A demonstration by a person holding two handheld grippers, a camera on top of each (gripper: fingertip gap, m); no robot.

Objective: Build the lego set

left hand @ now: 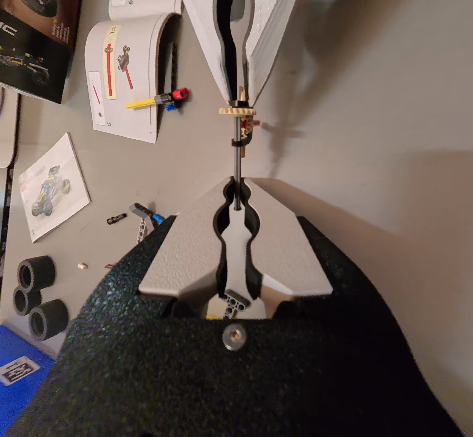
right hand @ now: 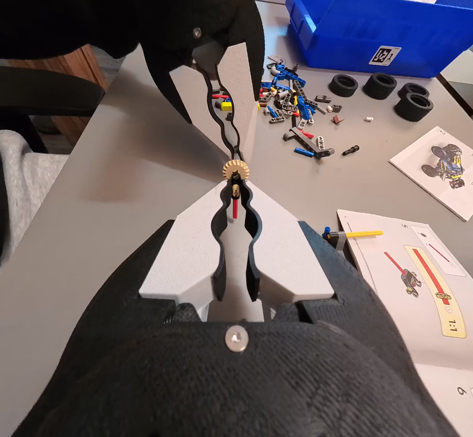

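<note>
Between both tools in the left wrist view, we are clenching our left gripper on one dark axle carrying one tan gear; three tyres are waiting. Right view: our right gripper is clamping the small assembly; four tyres and most loose pieces are lying unused, so we are judging the build early.

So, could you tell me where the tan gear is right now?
The tan gear is off the table, mid-frame in both wrist views, threaded on a dark axle between the tips of the left gripper and the right gripper.
</note>
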